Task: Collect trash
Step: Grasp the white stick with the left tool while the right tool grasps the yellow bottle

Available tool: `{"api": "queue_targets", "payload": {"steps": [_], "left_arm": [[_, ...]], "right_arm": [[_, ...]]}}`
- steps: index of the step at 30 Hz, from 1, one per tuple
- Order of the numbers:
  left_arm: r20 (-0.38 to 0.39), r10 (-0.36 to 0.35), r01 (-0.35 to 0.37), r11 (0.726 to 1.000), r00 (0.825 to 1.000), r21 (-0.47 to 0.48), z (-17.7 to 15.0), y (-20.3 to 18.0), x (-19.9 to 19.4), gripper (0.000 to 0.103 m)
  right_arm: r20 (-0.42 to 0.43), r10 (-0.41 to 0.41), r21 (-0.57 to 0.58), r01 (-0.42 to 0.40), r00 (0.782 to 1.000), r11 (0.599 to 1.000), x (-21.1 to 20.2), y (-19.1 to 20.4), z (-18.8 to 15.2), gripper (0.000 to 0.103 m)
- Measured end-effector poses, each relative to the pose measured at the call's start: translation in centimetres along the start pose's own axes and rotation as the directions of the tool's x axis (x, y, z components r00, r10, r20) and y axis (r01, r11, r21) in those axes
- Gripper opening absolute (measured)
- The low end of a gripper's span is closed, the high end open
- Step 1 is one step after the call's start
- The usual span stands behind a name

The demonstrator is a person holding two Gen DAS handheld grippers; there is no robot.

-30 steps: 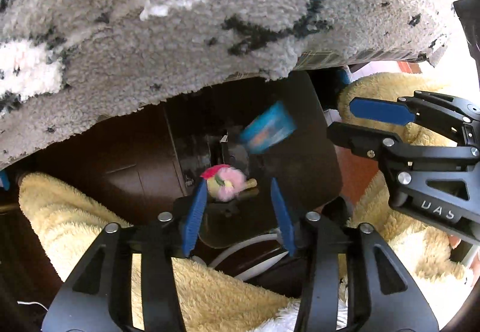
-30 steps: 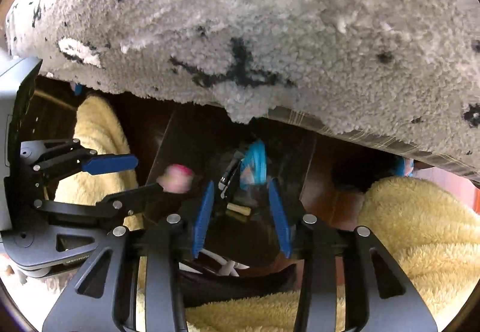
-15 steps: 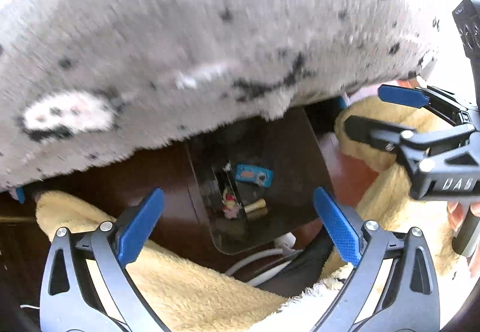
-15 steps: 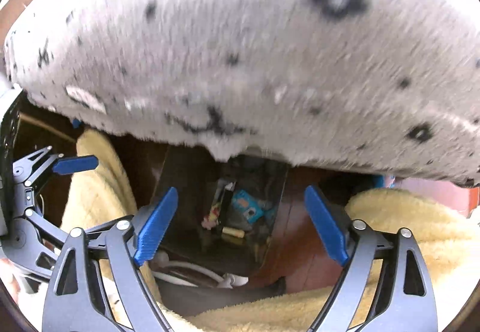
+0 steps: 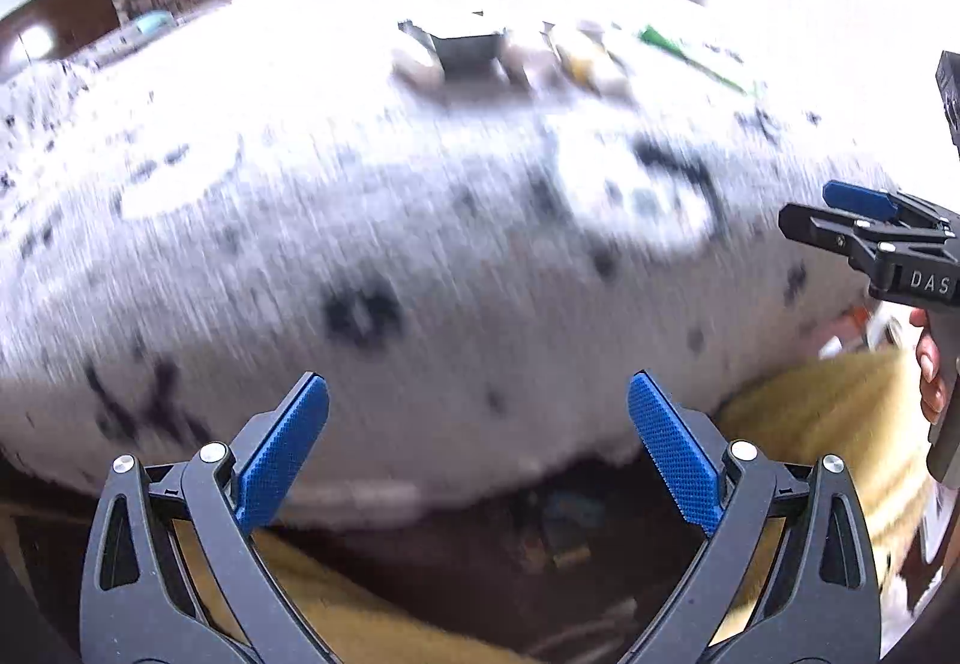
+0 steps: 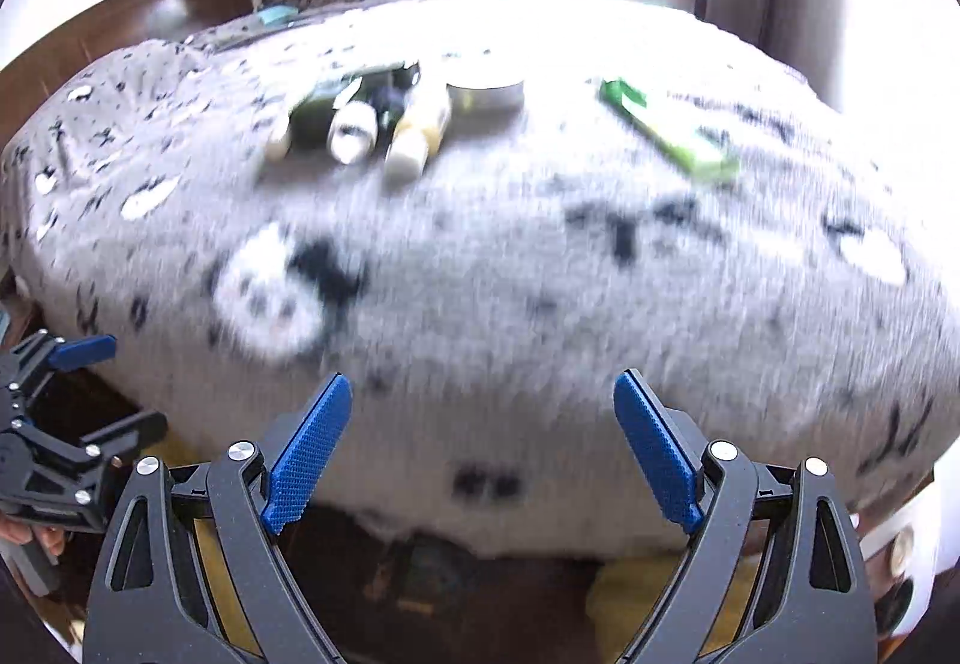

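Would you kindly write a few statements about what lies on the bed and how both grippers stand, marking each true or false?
1. The left gripper holds nothing. True.
2. The right gripper is clamped on a bottle. False: its jaws are apart and empty.
3. A green packet lies on the grey spotted blanket. True.
4. The bottles lie right of the green packet in the right wrist view. False: they lie left of it.

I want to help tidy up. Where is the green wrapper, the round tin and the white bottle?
Green wrapper (image 6: pixel 663 130), right wrist view, its middle.
Round tin (image 6: pixel 487 91), right wrist view, its side wall.
White bottle (image 6: pixel 354 130), right wrist view, its near end.
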State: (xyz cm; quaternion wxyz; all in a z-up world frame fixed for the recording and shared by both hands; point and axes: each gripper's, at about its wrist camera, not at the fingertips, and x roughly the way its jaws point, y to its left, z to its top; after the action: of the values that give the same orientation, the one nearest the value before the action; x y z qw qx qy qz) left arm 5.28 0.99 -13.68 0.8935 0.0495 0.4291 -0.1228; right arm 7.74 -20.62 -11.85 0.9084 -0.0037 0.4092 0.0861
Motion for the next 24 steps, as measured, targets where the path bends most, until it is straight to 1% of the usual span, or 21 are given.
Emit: {"api": "queue_targets", "payload": {"steps": [4, 7, 12, 14, 15, 16, 17, 19, 22, 24], "left_arm": [[0.046, 0.028, -0.028, 1.0, 0.999, -0.001, 3.8, 1.3, 0.5, 0.095], [0.059, 0.05, -0.05, 0.999, 0.997, -0.001, 6.0, 2.0, 1.4, 0.095], [0.071, 0.067, -0.068, 0.998, 0.995, 0.003, 9.4, 2.5, 3.4, 0.094], [0.069, 0.07, -0.07, 0.998, 0.995, -0.003, 10.6, 2.8, 4.4, 0.09], [0.067, 0.071, -0.071, 0.997, 0.995, -0.008, 11.0, 2.8, 4.8, 0.087], [0.064, 0.071, -0.07, 0.997, 0.995, -0.015, 11.5, 3.0, 5.4, 0.082], [0.06, 0.066, -0.065, 0.998, 0.996, -0.025, 12.0, 3.2, 5.9, 0.079], [0.053, 0.055, -0.052, 0.998, 0.997, -0.047, 12.6, 3.6, 6.7, 0.071], [0.049, 0.034, -0.03, 0.997, 0.998, -0.077, 13.8, 4.0, 7.8, 0.067], [0.047, 0.033, -0.029, 0.996, 0.998, -0.087, 14.5, 4.1, 8.4, 0.066]], "right_arm": [[0.031, -0.009, 0.004, 0.009, 0.999, 1.0, 1.2, -0.2, 3.8, 0.09], [0.04, -0.025, 0.015, 0.024, 0.999, 1.0, 2.4, 0.1, 5.8, 0.09], [0.049, 0.015, 0.041, -0.017, 0.999, 0.999, 5.3, 0.9, 9.2, 0.089], [0.043, 0.026, 0.04, -0.028, 0.999, 0.999, 6.5, 1.2, 10.3, 0.078], [0.034, 0.034, 0.039, -0.035, 0.999, 0.999, 7.2, 1.4, 10.9, 0.077], [0.026, 0.039, 0.038, -0.04, 0.999, 0.998, 7.7, 1.6, 11.2, 0.071], [0.015, 0.044, 0.036, -0.044, 0.999, 0.998, 8.5, 1.9, 11.7, 0.064], [-0.004, 0.054, 0.038, -0.054, 0.999, 0.998, 9.7, 2.1, 12.3, 0.056], [-0.022, 0.079, 0.047, -0.078, 0.997, 0.996, 11.2, 2.4, 12.7, 0.05], [-0.039, 0.071, 0.041, -0.069, 0.997, 0.997, 12.0, 2.8, 12.9, 0.048]]}}
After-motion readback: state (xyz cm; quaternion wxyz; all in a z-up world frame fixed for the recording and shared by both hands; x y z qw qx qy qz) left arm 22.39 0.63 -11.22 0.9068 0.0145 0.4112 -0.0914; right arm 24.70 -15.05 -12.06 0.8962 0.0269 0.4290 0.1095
